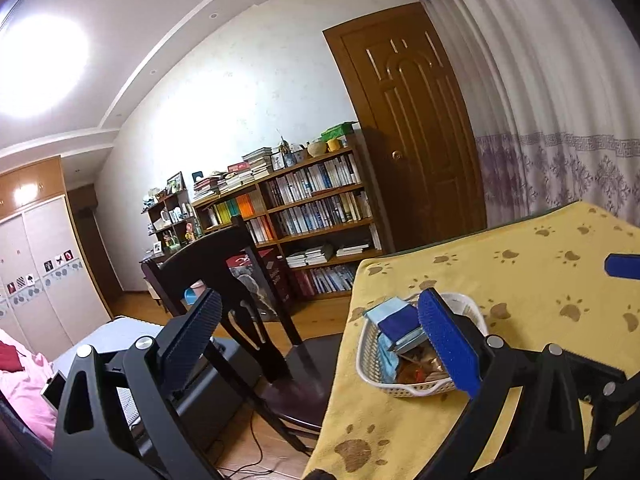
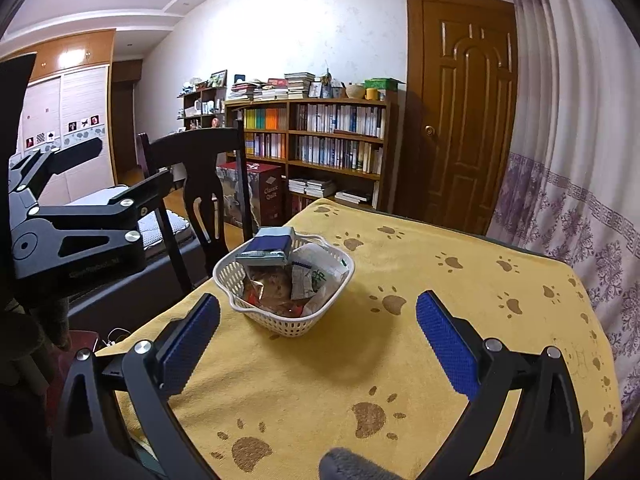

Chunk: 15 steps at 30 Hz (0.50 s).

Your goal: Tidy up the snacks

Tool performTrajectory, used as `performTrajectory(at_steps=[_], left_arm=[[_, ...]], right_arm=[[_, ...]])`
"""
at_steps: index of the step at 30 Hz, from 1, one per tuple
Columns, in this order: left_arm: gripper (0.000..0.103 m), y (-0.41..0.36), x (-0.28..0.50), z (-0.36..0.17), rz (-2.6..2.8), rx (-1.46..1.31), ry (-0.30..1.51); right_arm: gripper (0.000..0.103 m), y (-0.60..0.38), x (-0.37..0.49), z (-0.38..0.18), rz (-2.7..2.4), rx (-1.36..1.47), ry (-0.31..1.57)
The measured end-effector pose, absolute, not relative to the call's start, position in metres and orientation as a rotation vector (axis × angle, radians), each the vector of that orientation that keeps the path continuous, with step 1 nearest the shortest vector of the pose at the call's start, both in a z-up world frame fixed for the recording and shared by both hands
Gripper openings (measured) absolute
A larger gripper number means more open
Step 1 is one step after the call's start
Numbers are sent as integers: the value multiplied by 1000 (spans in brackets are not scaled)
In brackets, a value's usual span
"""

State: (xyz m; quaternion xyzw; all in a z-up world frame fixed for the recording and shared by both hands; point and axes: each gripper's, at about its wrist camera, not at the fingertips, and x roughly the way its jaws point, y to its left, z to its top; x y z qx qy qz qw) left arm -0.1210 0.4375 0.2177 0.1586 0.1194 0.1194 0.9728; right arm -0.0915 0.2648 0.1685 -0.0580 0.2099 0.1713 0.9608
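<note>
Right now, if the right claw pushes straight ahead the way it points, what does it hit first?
Most likely the white basket of snack packets. It sits on the yellow paw-print cloth just beyond the open right claw, roughly on its centre line. Only bare cloth lies between them, though depth is hard to judge.

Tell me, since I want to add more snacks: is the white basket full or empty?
Nearly full. The white basket holds several snack packets, and a blue box sits on top, rising above the rim.
</note>
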Motion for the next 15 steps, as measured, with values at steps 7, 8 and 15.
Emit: performTrajectory(at_steps=[7, 8, 15], left_arm=[[100, 445, -119, 218, 268, 336, 248], [100, 445, -119, 217, 266, 340, 248], [100, 442, -119, 215, 273, 378, 248]], right_arm=[[98, 266, -92, 168, 304, -132, 416], [98, 267, -92, 168, 295, -141, 412], [98, 275, -97, 170, 264, -180, 392]])
